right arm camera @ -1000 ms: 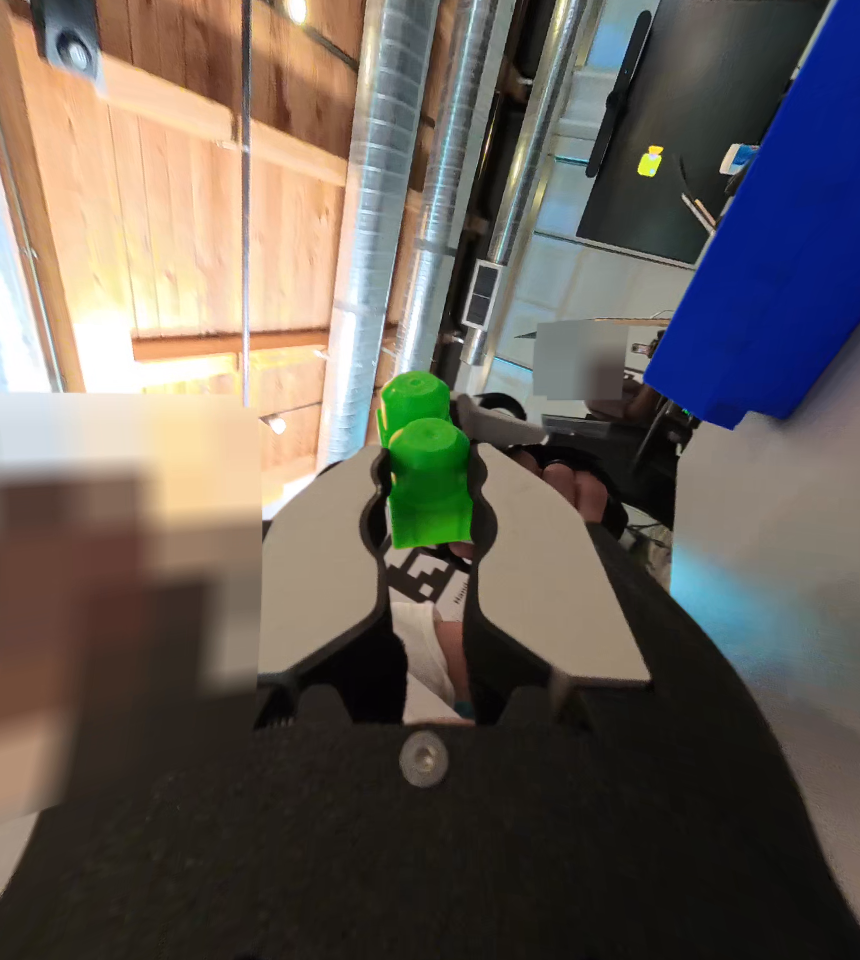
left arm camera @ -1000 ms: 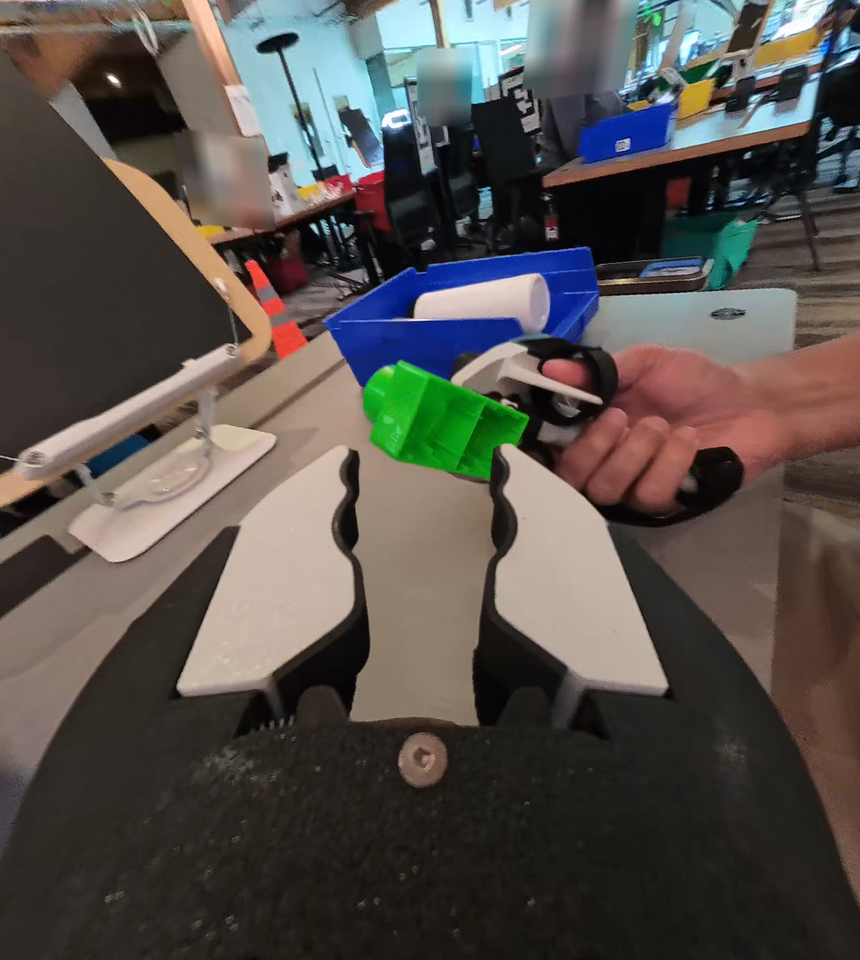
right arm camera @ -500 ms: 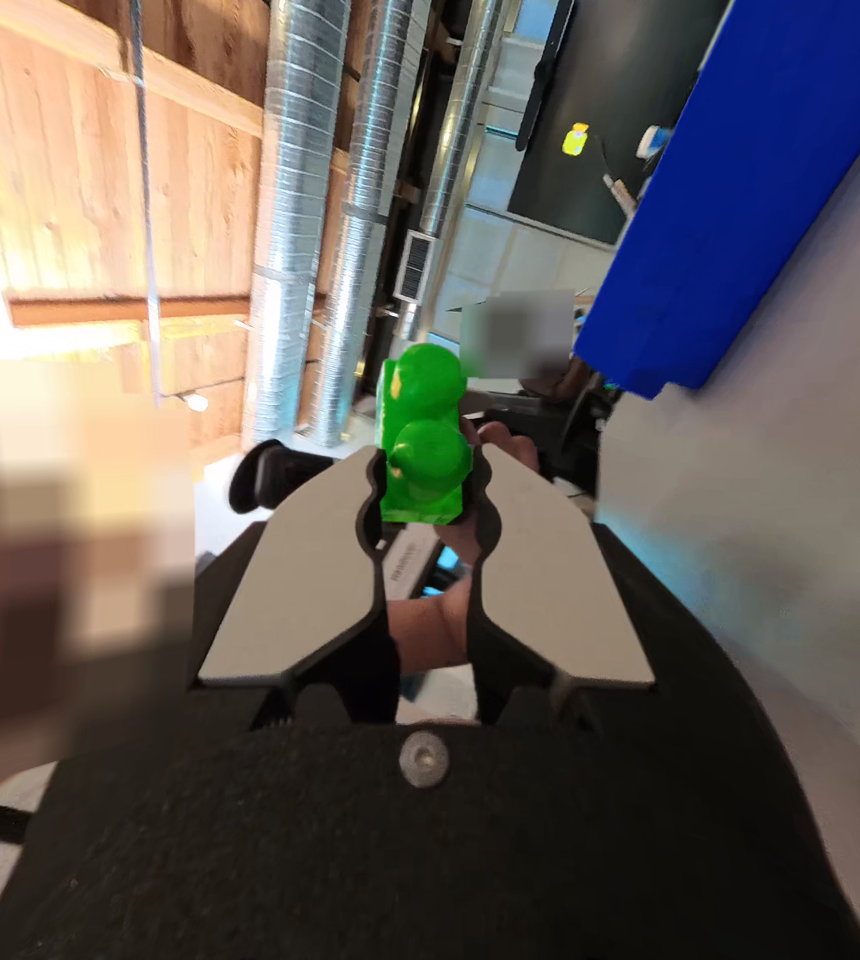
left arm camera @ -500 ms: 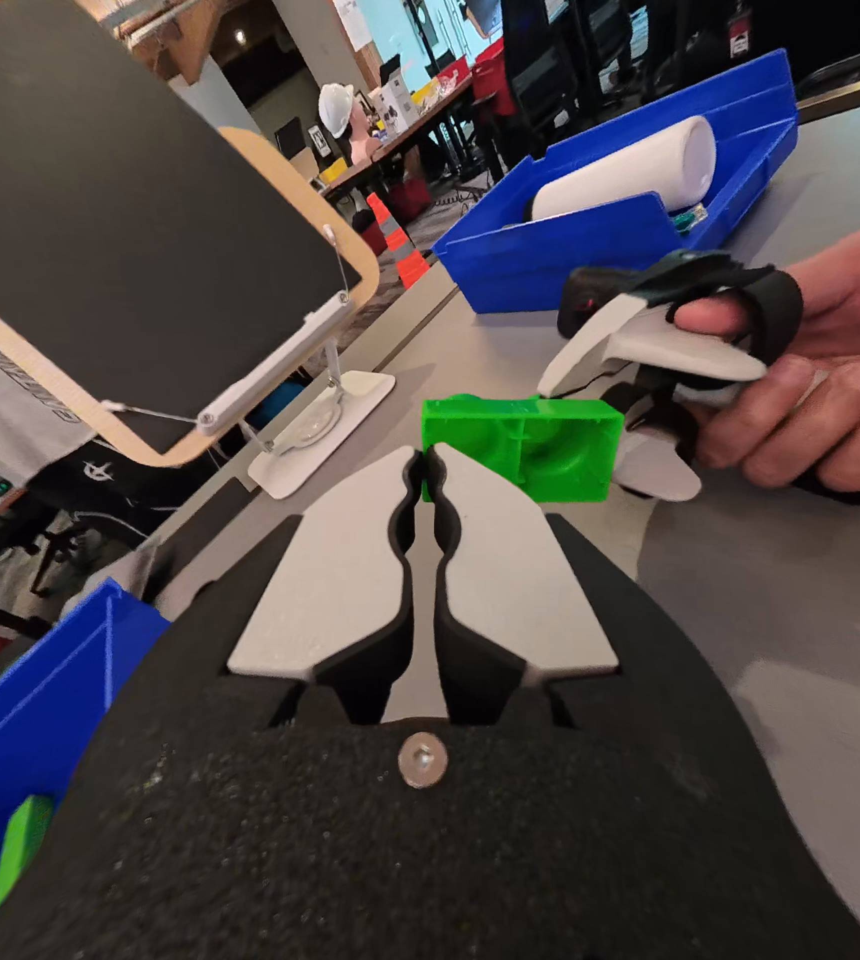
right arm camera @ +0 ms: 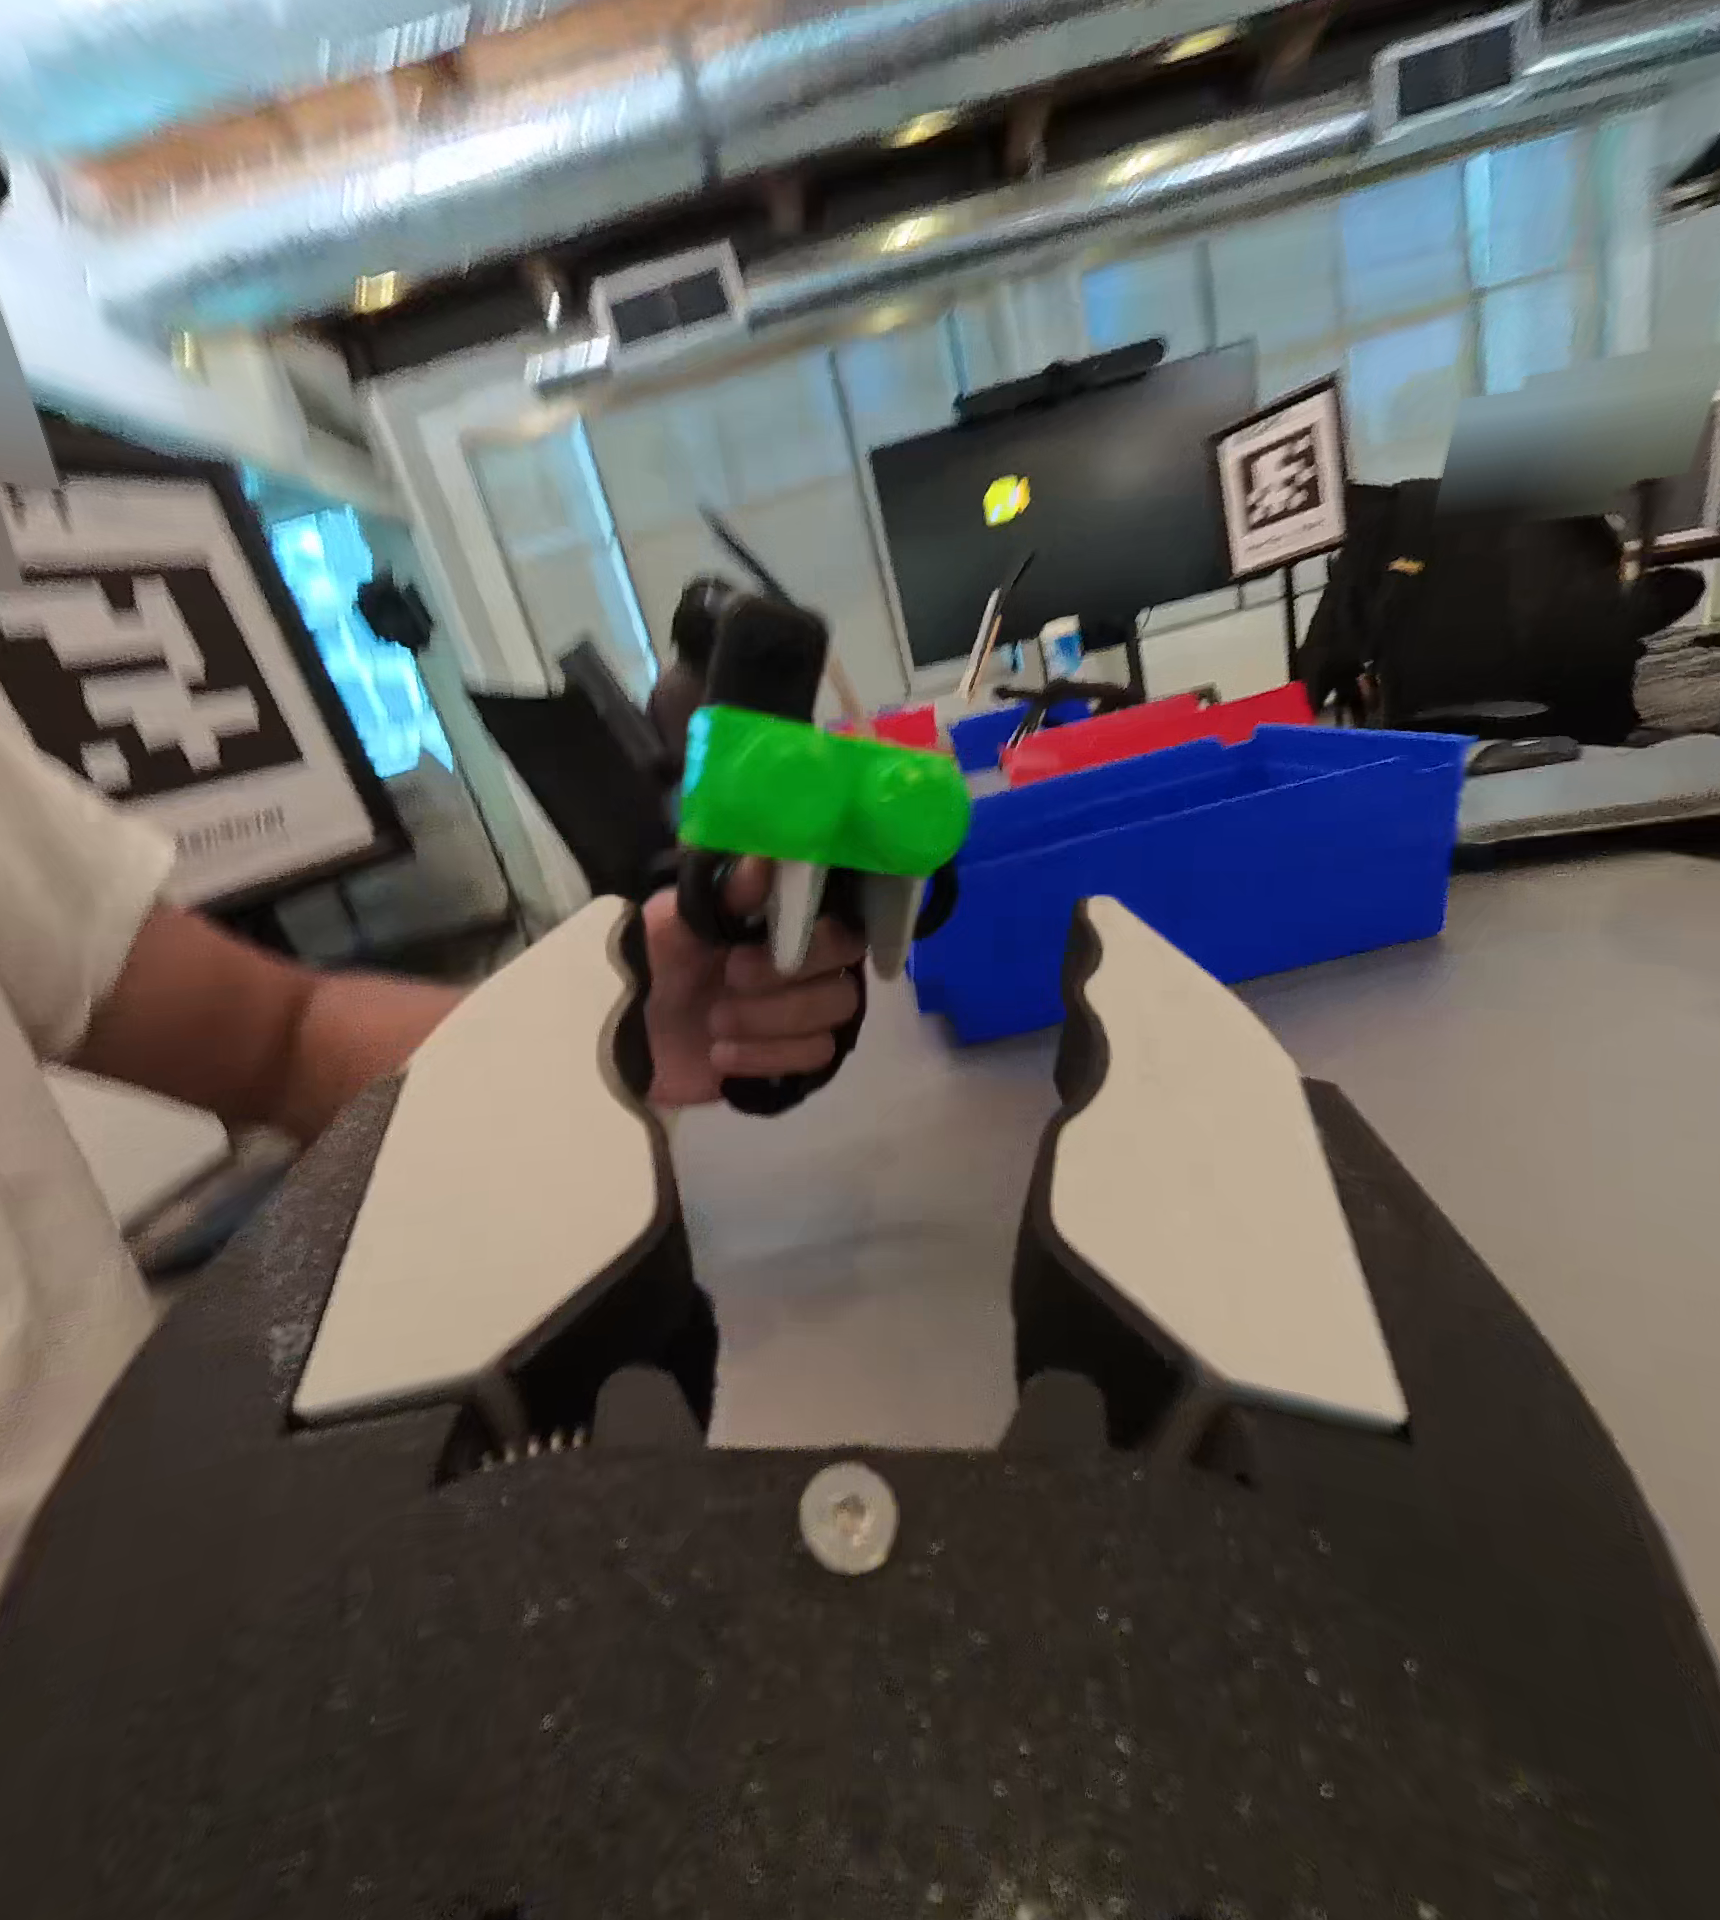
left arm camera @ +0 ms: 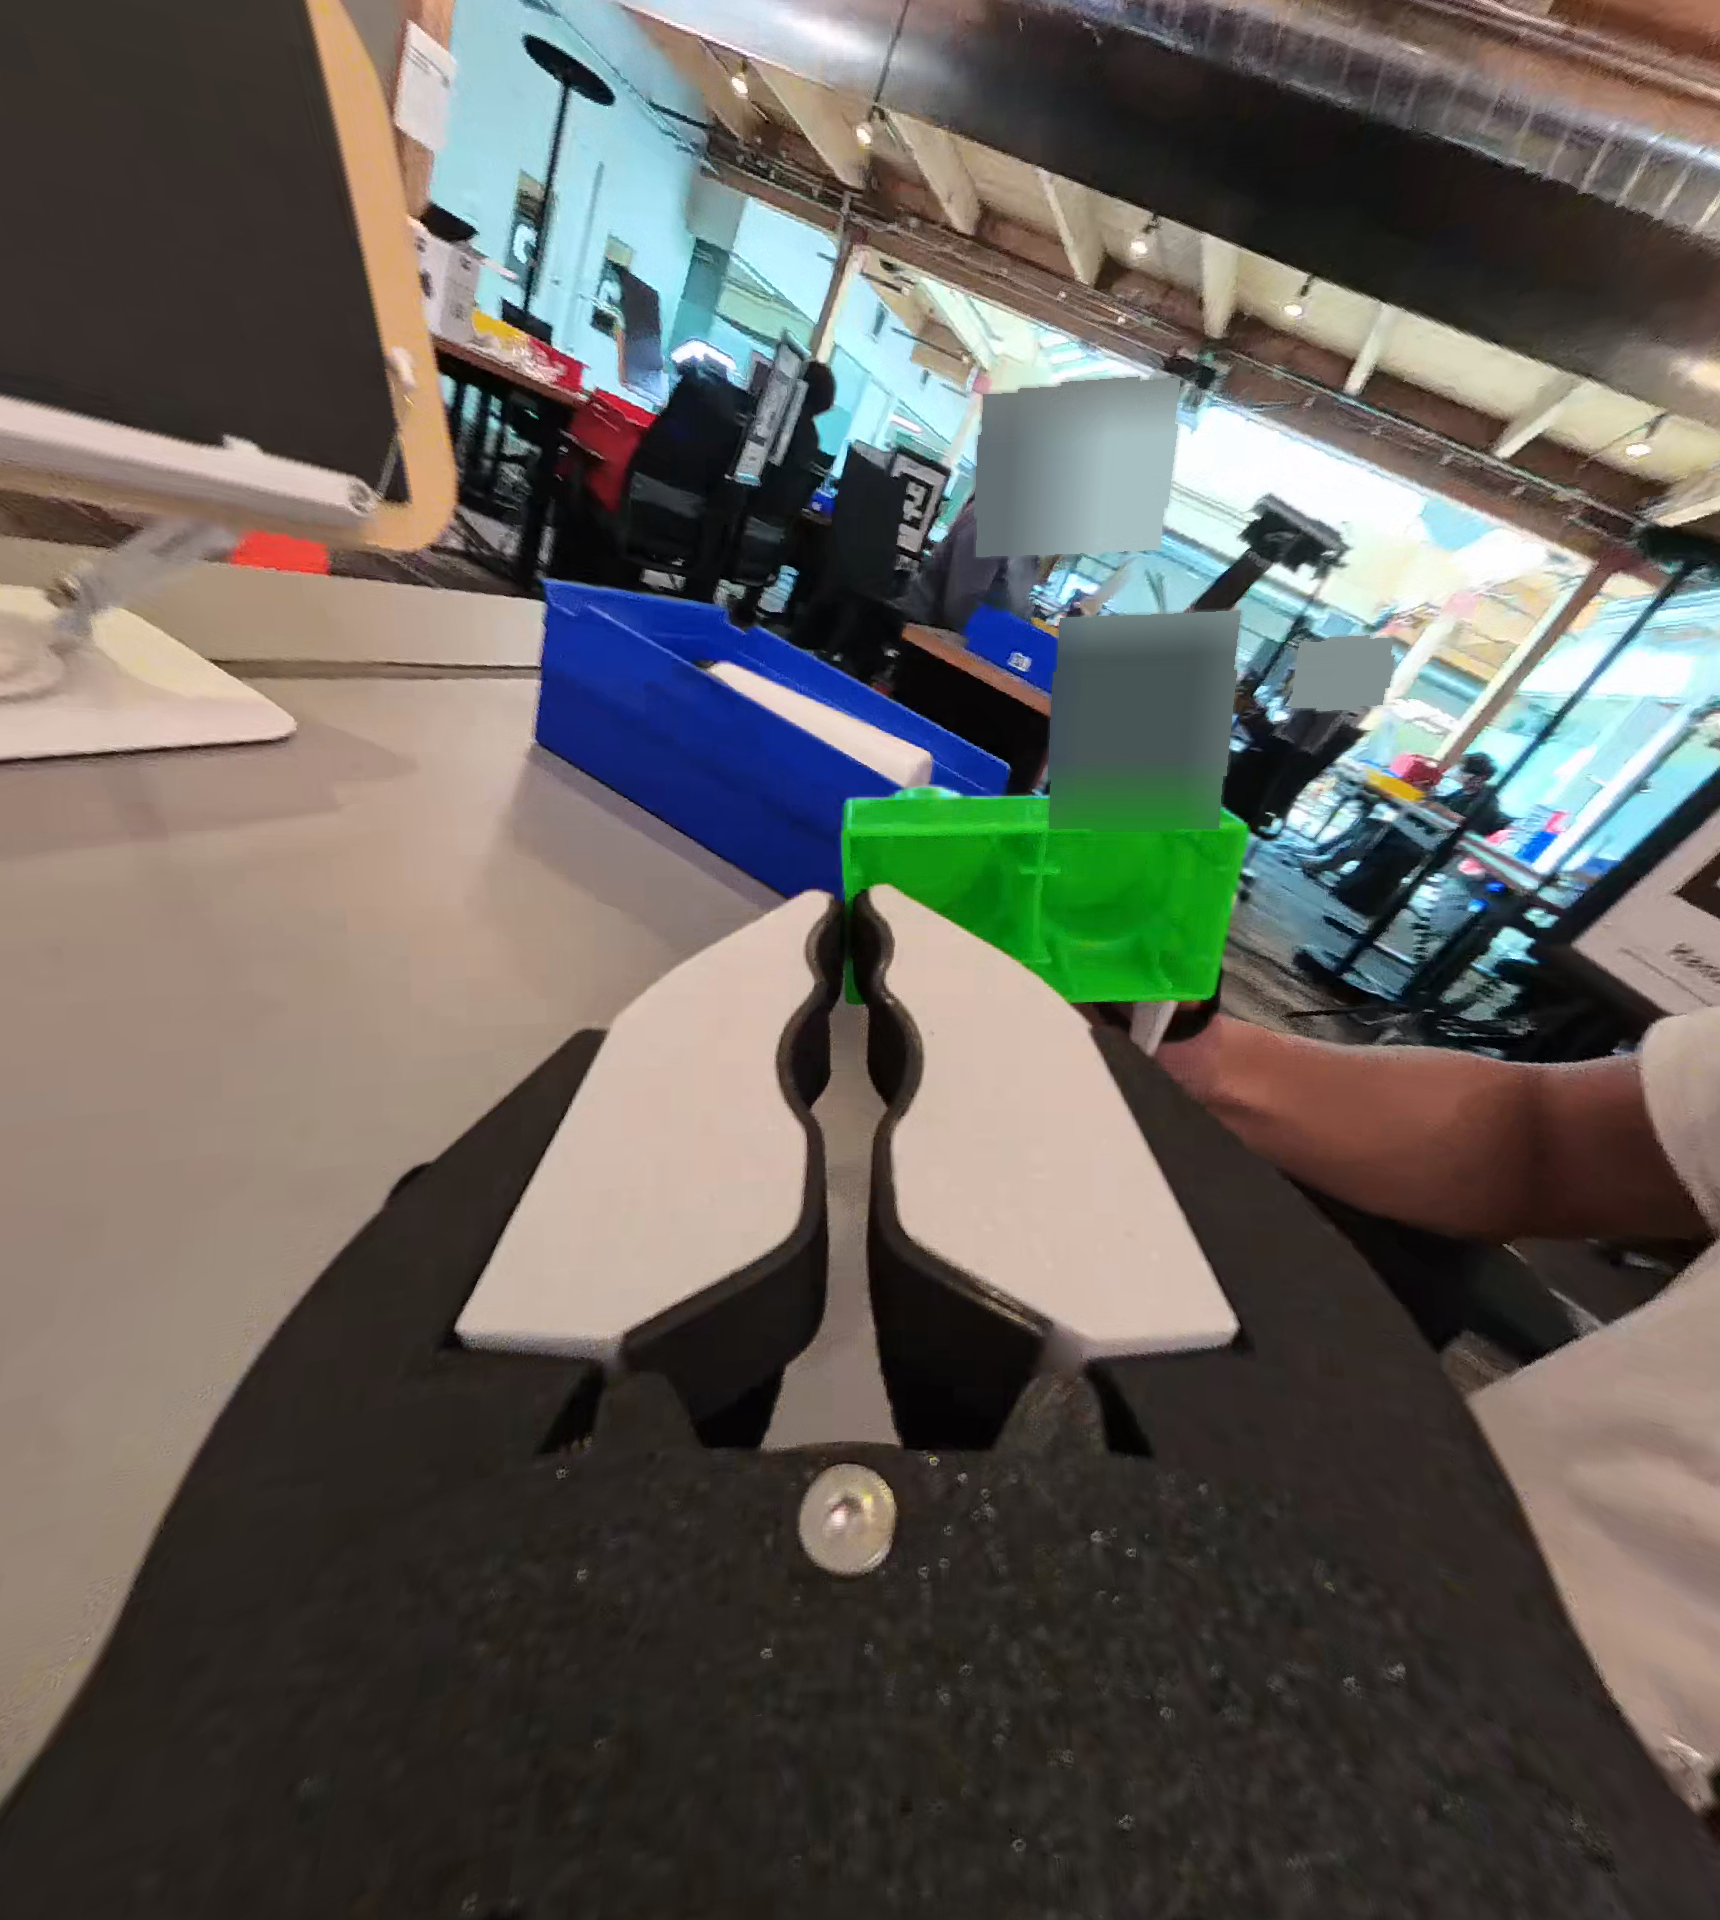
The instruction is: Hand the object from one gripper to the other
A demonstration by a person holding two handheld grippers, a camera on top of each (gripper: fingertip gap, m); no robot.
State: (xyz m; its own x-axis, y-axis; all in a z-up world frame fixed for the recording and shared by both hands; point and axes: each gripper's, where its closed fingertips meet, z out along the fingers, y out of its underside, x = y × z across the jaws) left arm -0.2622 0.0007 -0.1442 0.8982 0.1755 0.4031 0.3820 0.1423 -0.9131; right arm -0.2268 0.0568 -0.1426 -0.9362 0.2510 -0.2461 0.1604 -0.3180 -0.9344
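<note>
A bright green plastic block [left arm camera: 1043,894] is held above the grey table [left arm camera: 264,987]. My left gripper [left arm camera: 851,914] is shut on the block's left end, and the rest sticks out to the right with its hollow side towards me. In the right wrist view the block [right arm camera: 814,790] sits on the left gripper's white fingers [right arm camera: 794,914], which a hand holds from below. My right gripper [right arm camera: 856,925] is open and empty, drawn back from the block with its jaws wide apart.
A blue bin [left arm camera: 731,748] with a white roll [left arm camera: 814,717] stands on the table behind the block; it also shows in the right wrist view [right arm camera: 1199,862]. A dark board on a white stand [left arm camera: 56,686] is at the left. A person's arm [left arm camera: 1407,1132] reaches in from the right. One gripper's finger ends stand about 8 cm off the other's.
One second ago my right gripper held the block and my left was open. The left then shut on the block's end. The right has since opened and pulled back.
</note>
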